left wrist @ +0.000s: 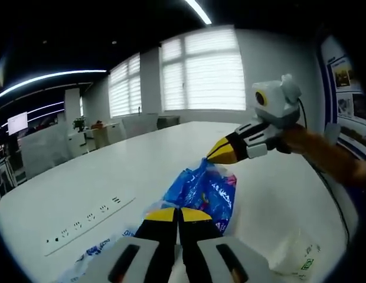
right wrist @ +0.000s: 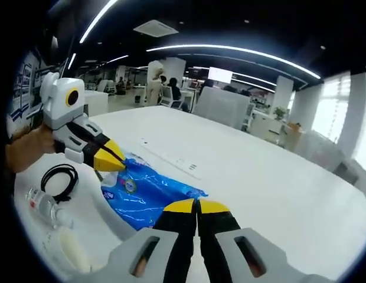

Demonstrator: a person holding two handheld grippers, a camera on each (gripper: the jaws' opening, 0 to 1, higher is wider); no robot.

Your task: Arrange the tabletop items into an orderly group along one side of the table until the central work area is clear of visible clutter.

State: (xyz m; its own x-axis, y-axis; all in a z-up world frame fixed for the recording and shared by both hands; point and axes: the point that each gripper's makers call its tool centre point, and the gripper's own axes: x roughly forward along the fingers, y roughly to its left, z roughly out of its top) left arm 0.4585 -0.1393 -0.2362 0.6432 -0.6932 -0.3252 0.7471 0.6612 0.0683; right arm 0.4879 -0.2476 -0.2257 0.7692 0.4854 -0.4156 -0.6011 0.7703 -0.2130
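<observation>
A crumpled blue plastic bag (left wrist: 202, 193) with printed lettering lies on the white table (left wrist: 141, 159), stretched between both grippers. My left gripper (left wrist: 178, 213) rises from the bottom of the left gripper view, its yellow-tipped jaws closed at the bag's near edge. My right gripper (left wrist: 213, 154) reaches in from the right and pinches the bag's raised top. In the right gripper view the blue bag (right wrist: 141, 197) runs from my right gripper (right wrist: 196, 206), jaws closed on its near end, to my left gripper (right wrist: 115, 162), which grips its far corner.
A coiled black cable (right wrist: 60, 177), a small clear bottle (right wrist: 44, 207) and a pale cup (right wrist: 71, 250) lie by the table's left edge. A flush socket strip (left wrist: 88, 219) runs along the table. A crinkled clear wrapper (left wrist: 296, 256) lies near the right edge. Office desks stand behind.
</observation>
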